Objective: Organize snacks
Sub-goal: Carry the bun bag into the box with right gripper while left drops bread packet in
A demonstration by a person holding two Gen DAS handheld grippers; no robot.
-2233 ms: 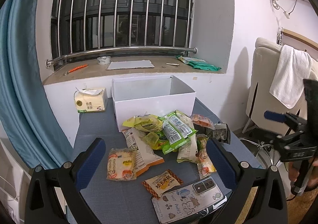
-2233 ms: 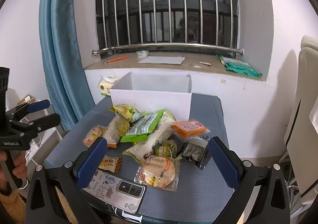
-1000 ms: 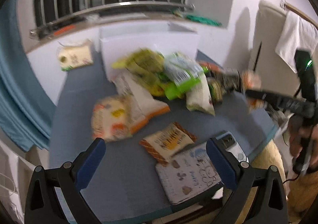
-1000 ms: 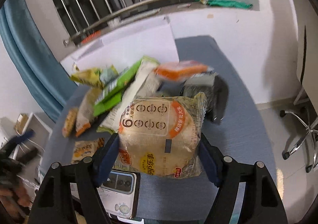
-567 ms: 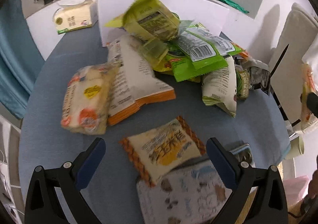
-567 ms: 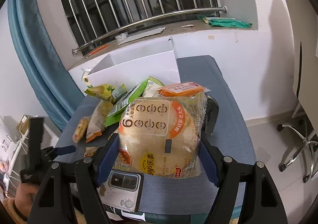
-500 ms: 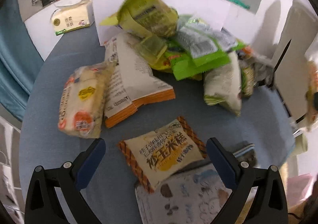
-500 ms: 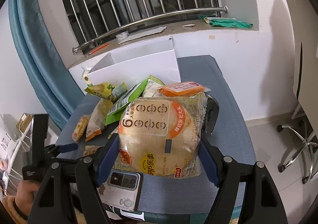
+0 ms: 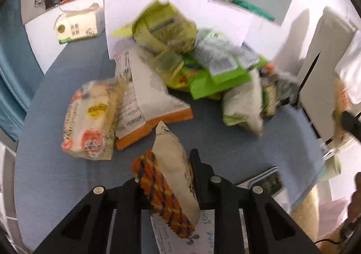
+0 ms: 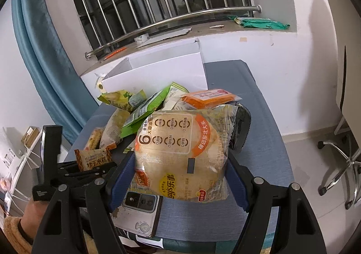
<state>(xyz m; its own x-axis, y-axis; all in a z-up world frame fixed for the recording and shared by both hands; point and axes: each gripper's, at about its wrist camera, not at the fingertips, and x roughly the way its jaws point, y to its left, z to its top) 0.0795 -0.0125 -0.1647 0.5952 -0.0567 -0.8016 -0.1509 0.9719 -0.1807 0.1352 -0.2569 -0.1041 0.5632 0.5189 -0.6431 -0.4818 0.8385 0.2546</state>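
Behind the snack pile on the blue bench (image 9: 56, 177), the white box (image 10: 167, 69) is mostly hidden in the blurred left wrist view. That view's left gripper (image 9: 167, 177) pinches an orange-edged packet (image 9: 171, 177); its lettering reads only from the right wrist view. The right gripper (image 10: 180, 175) clamps a rice-cracker bag (image 10: 180, 152) marked "6", covering part of a phone (image 10: 137, 211).
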